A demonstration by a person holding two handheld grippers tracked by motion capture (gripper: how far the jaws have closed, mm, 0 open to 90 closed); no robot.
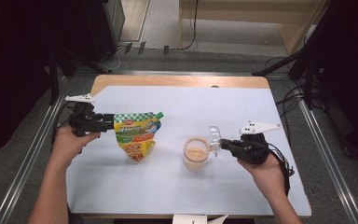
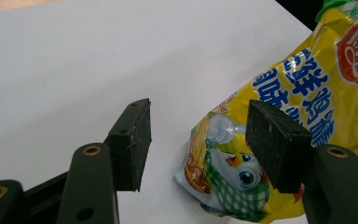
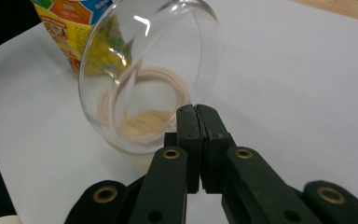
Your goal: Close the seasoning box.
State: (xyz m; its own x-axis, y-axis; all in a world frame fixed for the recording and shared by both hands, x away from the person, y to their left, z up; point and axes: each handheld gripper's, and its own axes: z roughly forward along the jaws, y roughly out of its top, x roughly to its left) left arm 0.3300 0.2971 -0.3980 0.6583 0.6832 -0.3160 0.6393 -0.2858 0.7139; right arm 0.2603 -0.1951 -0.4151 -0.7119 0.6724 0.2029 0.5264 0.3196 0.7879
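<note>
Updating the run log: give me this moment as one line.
left gripper: open, at pouch | right gripper: shut on clear lid, tilted beside jar | jar: uncovered, holds pale powder

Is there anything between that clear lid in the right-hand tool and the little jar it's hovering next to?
Nothing visible does. The right gripper pinches the clear lid by its rim, tilted, just beside the open jar of pale powder. The yellow pouch stands well off to the jar's left, near the left gripper.

Lab: dark rig frames [image 1: 314,70], floor cables [image 1: 286,100], papered table [image 1: 182,79].
</note>
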